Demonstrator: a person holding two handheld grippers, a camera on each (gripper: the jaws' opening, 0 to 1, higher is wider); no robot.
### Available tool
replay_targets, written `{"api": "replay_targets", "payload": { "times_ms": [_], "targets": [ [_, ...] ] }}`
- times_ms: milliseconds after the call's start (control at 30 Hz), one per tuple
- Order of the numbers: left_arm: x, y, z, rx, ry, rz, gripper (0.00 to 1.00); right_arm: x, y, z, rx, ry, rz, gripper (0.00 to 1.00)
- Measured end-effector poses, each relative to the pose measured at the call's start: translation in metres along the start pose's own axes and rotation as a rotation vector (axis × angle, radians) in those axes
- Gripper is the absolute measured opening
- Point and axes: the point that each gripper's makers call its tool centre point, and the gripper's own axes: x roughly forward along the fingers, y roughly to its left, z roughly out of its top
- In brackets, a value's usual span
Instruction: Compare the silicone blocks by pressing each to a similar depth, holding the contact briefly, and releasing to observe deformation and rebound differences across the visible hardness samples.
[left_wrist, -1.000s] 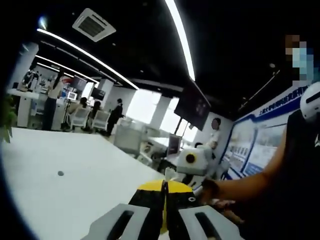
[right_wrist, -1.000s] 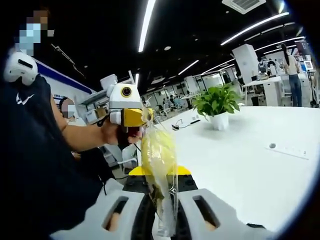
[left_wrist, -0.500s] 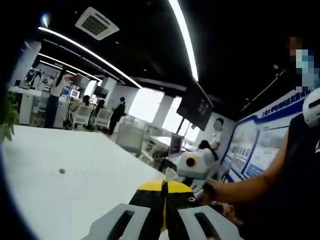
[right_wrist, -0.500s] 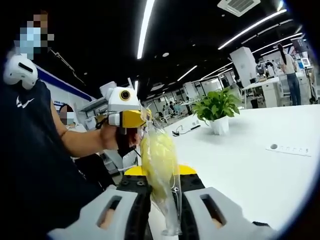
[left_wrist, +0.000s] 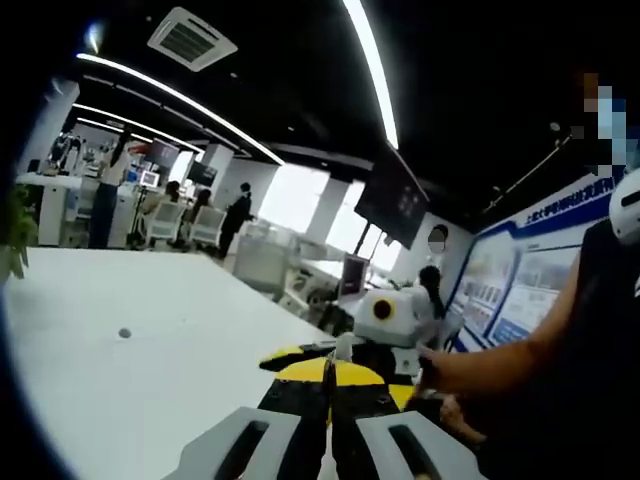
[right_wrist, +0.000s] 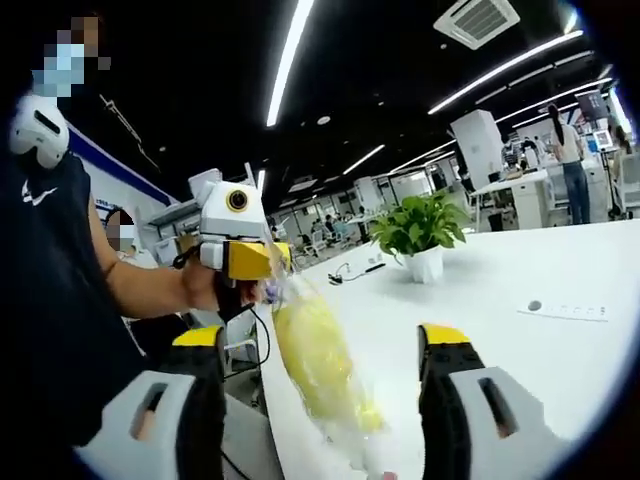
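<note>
A clear plastic bag holding a yellow silicone block (right_wrist: 312, 358) hangs slanted over the white table's edge. In the right gripper view my left gripper (right_wrist: 278, 264) comes in from the left, shut on the bag's top. My right gripper (right_wrist: 322, 338) stands wide open, its yellow-tipped jaws on either side of the bag and apart from it. In the left gripper view my left gripper (left_wrist: 328, 378) has its jaws pressed together. The right gripper's white body (left_wrist: 386, 318) faces it just beyond, held by a hand.
The white table (right_wrist: 520, 280) stretches right, with a potted plant (right_wrist: 415, 225) and a round port (right_wrist: 535, 305) on it. The person's arm (right_wrist: 140, 290) and dark torso fill the left side. Desks and people stand far behind, and a dark screen (left_wrist: 395, 205) hangs above.
My right gripper has opened and let go of the bag. The bag now hangs from the left gripper alone and slants lower.
</note>
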Motion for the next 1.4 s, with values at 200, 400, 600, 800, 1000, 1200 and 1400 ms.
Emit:
{"api": "replay_targets", "payload": {
  "times_ms": [200,400,600,800,1000,1200,1400],
  "targets": [
    [0.001,-0.001,0.002,0.002,-0.004,-0.004,0.00,-0.005,-0.007,-0.006,-0.013,0.036,-0.036,0.96],
    [0.006,0.005,-0.001,-0.038,-0.019,0.003,0.00,-0.021,-0.021,-0.016,-0.004,0.060,-0.103,0.96],
    [0.018,0.008,-0.019,-0.043,0.003,0.012,0.00,-0.049,-0.029,-0.029,0.021,0.049,-0.172,0.96],
    [0.029,0.018,-0.042,-0.093,0.009,0.045,0.00,-0.085,-0.036,-0.048,0.008,0.035,-0.247,0.96],
    [0.040,0.033,-0.071,-0.166,0.027,0.096,0.00,-0.114,-0.047,-0.062,-0.028,-0.021,-0.327,0.96],
    [0.053,0.039,-0.087,-0.221,0.020,0.102,0.00,-0.134,-0.056,-0.098,-0.059,0.035,-0.423,0.96],
    [0.064,0.044,-0.100,-0.281,0.020,0.117,0.00,-0.147,-0.060,-0.126,-0.116,0.106,-0.510,0.97]
  ]
}}
